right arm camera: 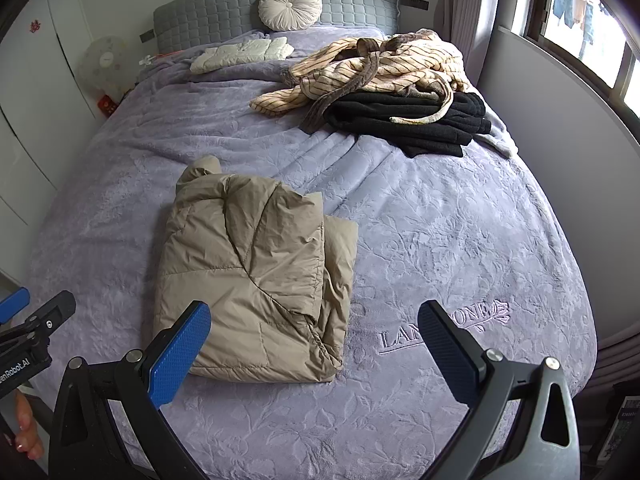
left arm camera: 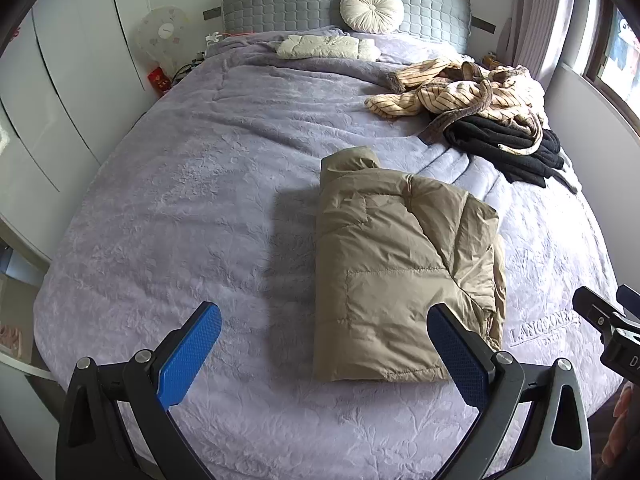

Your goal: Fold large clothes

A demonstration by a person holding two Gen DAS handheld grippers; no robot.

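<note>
My left tool (left arm camera: 324, 354) and my right tool (right arm camera: 314, 350): both spread wide, blue pads holding nothing and touching nothing, raised above the near edge of the bed (left arm camera: 160, 220). Tan puffer jacket (left arm camera: 400, 272): folded into a compact rectangle, lying mid-bed on the lavender embossed bedspread (right arm camera: 440, 220), whose stitched lettering, partly hidden by my right tool, reads "LAN…ONE" (right arm camera: 444, 326). Further items: striped beige robe (right arm camera: 380, 68) heaped on a folded black garment (right arm camera: 408, 120) at the far right, a folded cream item (right arm camera: 240, 54) and round cushion (right arm camera: 290, 5) by the grey headboard (right arm camera: 352, 4).
</note>
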